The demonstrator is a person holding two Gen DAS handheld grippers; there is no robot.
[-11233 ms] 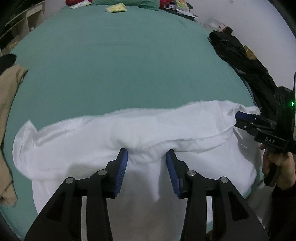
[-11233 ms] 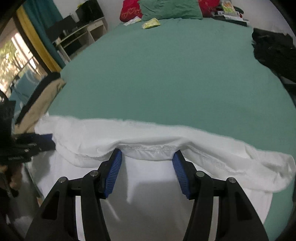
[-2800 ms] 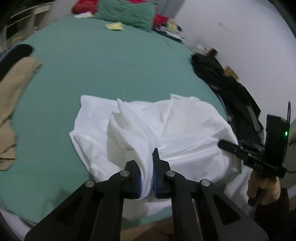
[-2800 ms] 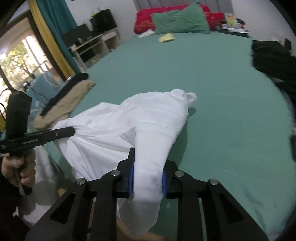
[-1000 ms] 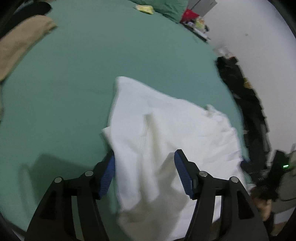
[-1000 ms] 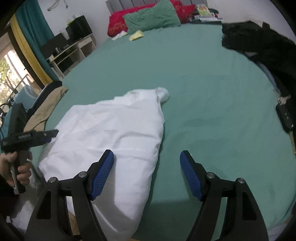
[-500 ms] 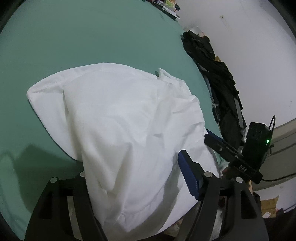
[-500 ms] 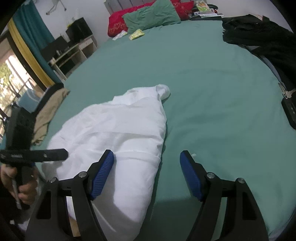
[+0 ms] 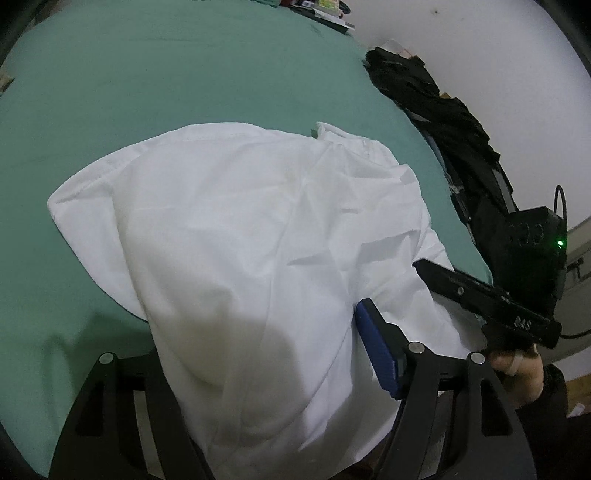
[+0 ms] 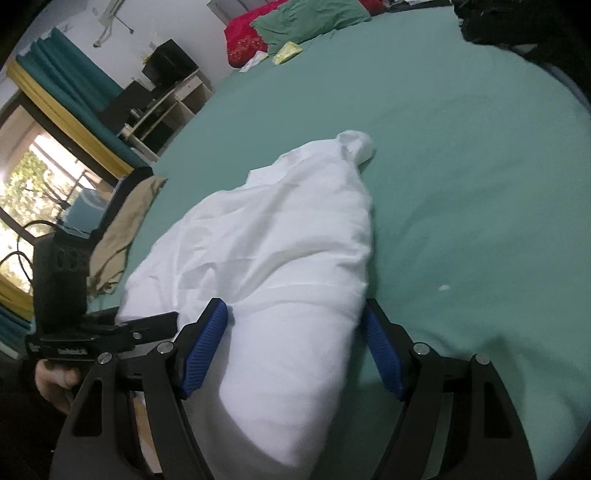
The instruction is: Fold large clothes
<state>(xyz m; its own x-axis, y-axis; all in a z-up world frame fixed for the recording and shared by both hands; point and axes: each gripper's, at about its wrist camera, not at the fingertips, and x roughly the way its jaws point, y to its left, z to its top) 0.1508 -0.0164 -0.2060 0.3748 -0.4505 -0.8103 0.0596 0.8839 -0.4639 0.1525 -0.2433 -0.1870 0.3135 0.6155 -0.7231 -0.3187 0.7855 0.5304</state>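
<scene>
Straddling the white garment (image 10: 280,240) heaped at the green bed's (image 10: 461,155) near edge, the left gripper (image 9: 258,354) and right gripper (image 10: 295,343) both gape wide, gripping nothing, seemingly lined up for a fresh pinch

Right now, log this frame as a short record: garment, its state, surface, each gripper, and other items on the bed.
garment: white garment
state: loosely bunched, wrinkled, near end draped over the bed's edge
surface: green bed sheet
left gripper: jaws wide open, cloth lying between them and hiding the left finger
right gripper: jaws wide open, straddling the garment's near end, not clamped
other items: black clothes along the right edge; tan garment at the left edge; green pillow and red pillow at the head
</scene>
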